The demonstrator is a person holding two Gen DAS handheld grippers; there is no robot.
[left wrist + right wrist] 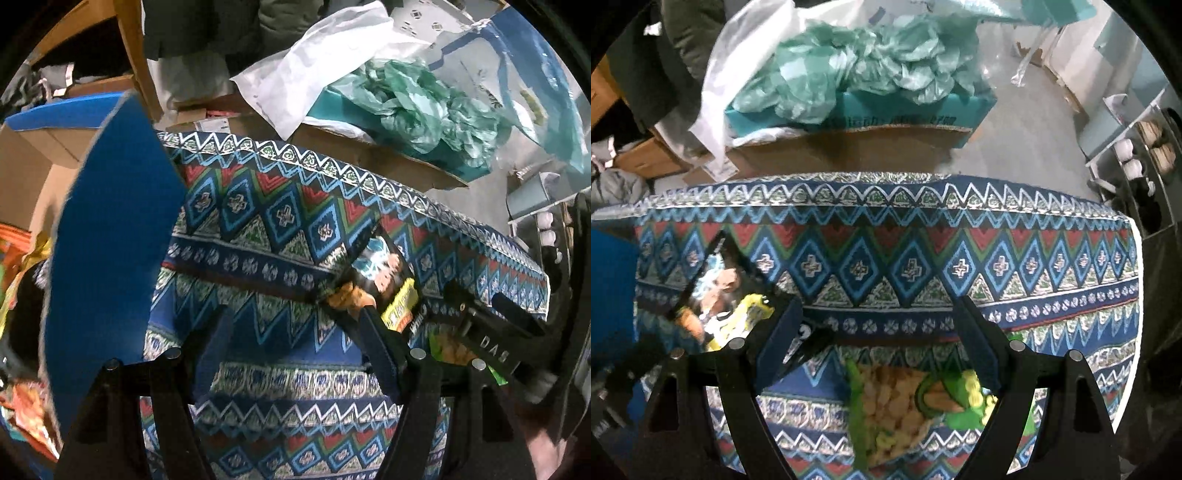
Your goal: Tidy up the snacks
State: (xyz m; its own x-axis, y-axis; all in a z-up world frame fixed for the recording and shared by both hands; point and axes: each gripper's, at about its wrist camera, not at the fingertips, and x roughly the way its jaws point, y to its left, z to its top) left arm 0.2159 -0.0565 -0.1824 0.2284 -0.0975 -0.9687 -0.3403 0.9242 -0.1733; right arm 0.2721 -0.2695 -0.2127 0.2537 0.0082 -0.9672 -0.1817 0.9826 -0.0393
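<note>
cardboard box (33,162) with a blue flap (110,236) stands at the left gripper's (295,325) left; bright wrappers in it are cut off and unreadable. teal tissue (849,62) fills a teal box (857,114) beyond the patterned cloth (886,258). left gripper is spread, pinching nothing; a dark snack packet (384,273) lies just past its right finger. right gripper (882,328) is spread too, a green snack bag (897,402) lying between and below its fingers, apparently untouched.
</note>
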